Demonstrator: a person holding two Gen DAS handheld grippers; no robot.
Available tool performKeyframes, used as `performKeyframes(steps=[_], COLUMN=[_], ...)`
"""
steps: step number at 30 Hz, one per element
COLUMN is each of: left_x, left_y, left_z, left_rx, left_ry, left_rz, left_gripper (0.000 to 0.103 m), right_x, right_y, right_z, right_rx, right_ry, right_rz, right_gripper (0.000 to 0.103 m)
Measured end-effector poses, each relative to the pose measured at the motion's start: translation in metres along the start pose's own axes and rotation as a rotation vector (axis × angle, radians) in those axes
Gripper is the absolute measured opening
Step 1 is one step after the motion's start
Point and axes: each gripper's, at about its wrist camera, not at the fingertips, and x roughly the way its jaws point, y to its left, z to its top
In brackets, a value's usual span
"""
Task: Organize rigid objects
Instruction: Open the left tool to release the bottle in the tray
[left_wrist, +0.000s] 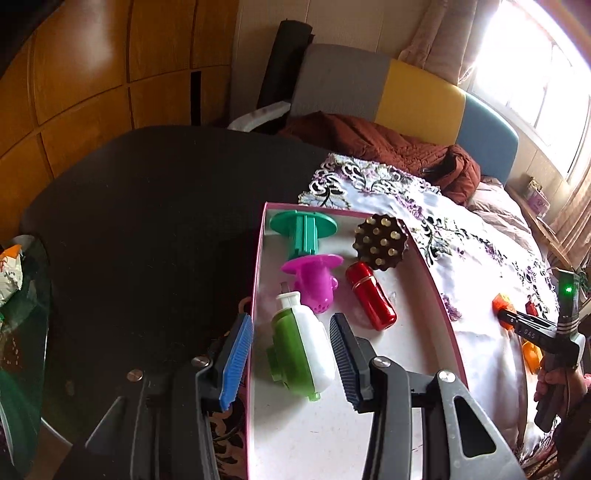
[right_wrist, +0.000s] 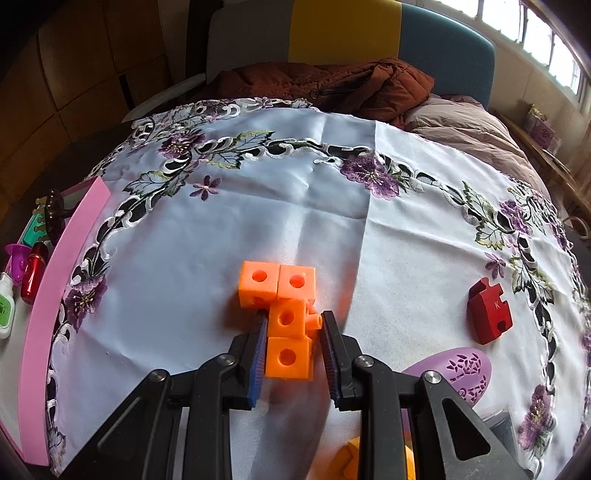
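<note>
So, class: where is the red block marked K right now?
In the right wrist view, the red block lies on the tablecloth at right, just above the purple oval piece.

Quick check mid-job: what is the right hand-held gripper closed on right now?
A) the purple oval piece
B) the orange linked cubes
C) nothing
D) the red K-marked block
B: the right hand-held gripper has its pads pressed on either side of the orange linked cubes, while the red K-marked block lies apart on the cloth.
</note>
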Motion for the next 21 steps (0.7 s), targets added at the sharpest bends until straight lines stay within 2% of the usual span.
performKeyframes(steps=[10, 21], left_x=[-0.006, -0.003], left_y=[0.003, 0.012], left_z=[-0.001, -0.004], left_rx=[-0.003, -0.025], left_ry=[-0.013, -0.010], left_rz=[-0.011, -0.014], left_gripper=[0.044, 0.044], right_x=[-0.012, -0.045], right_y=[0.002, 0.032], right_z=[0.002, 0.002], right_rx=[0.087, 0.093], right_ry=[0.001, -0.063], right_rz=[-0.056, 0.020], right_gripper=[0.026, 0.026])
